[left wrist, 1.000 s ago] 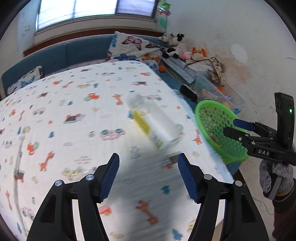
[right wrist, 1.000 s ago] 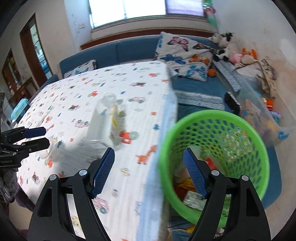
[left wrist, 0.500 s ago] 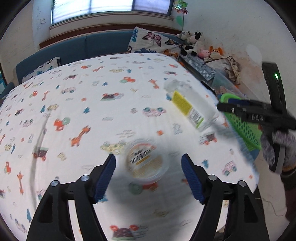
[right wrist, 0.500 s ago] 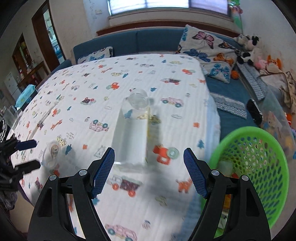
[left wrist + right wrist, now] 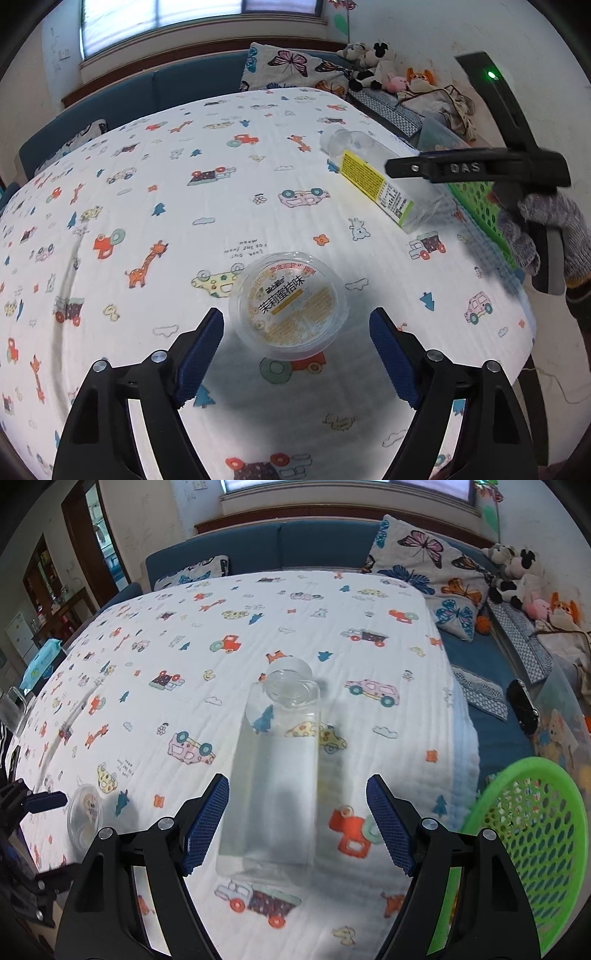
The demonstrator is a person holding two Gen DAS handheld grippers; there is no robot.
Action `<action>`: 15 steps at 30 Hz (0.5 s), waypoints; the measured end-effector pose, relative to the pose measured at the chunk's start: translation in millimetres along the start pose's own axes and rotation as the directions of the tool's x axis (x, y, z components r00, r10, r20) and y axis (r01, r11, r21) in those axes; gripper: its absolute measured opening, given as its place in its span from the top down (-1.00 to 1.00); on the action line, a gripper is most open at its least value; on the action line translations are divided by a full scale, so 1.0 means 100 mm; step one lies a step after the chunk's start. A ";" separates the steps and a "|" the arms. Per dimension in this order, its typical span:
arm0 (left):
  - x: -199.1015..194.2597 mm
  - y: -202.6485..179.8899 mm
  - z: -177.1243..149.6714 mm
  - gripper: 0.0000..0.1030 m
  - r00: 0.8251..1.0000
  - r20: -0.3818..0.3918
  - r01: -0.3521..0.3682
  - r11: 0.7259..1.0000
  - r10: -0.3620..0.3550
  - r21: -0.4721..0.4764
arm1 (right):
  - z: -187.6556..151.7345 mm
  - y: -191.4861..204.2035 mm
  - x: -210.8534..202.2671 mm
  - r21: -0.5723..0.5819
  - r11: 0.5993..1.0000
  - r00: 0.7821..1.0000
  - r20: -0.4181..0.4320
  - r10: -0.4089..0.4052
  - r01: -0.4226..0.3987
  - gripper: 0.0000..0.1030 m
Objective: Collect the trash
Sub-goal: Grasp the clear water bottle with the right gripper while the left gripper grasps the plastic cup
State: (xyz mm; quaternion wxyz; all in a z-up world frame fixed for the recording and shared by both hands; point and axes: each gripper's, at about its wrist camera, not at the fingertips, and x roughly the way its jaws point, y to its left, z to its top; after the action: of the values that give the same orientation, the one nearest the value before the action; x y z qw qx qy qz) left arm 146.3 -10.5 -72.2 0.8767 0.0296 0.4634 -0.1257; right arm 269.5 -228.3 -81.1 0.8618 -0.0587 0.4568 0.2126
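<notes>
A round clear plastic tub [image 5: 288, 302] with a yellow printed lid sits on the cartoon-print tablecloth [image 5: 147, 206]. My left gripper [image 5: 295, 317] hovers over the tub, its jaws opening. The tub sits between and just ahead of the blue pads [image 5: 207, 343], which do not touch it. A clear empty bottle [image 5: 277, 775] lies on its side, cap pointing away. My right gripper [image 5: 297, 794] is open and straddles the bottle's lower half, with a gap on each side. The left wrist view shows that bottle [image 5: 376, 184] with its yellow label, under the right gripper [image 5: 399, 168]. A green mesh basket [image 5: 535, 830] stands off the table's right edge.
The table edge [image 5: 461, 738] drops off on the right toward the basket. Behind the table are a blue sofa [image 5: 314, 542], butterfly pillows [image 5: 424, 561] and plush toys [image 5: 517, 572]. A clear bin [image 5: 561, 716] sits by the wall. A blue wipes pack [image 5: 40, 661] lies at far left.
The left gripper has swung from the bottle to above the tub, dropped toward it and widened its jaws. The right gripper has moved left from over the basket to straddle the bottle.
</notes>
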 end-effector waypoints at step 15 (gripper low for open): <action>0.16 0.07 0.04 -0.52 1.000 -0.026 0.003 1.000 -0.003 0.020 | 0.23 0.17 0.38 -0.031 1.000 0.999 -0.049 0.000 -0.001 -0.46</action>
State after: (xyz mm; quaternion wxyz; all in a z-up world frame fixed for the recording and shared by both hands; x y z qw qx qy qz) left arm 159.9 -7.6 -83.3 0.8700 0.0391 0.4736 -0.1313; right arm 298.5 -194.7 -97.4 0.8493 -0.0769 0.4744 0.2184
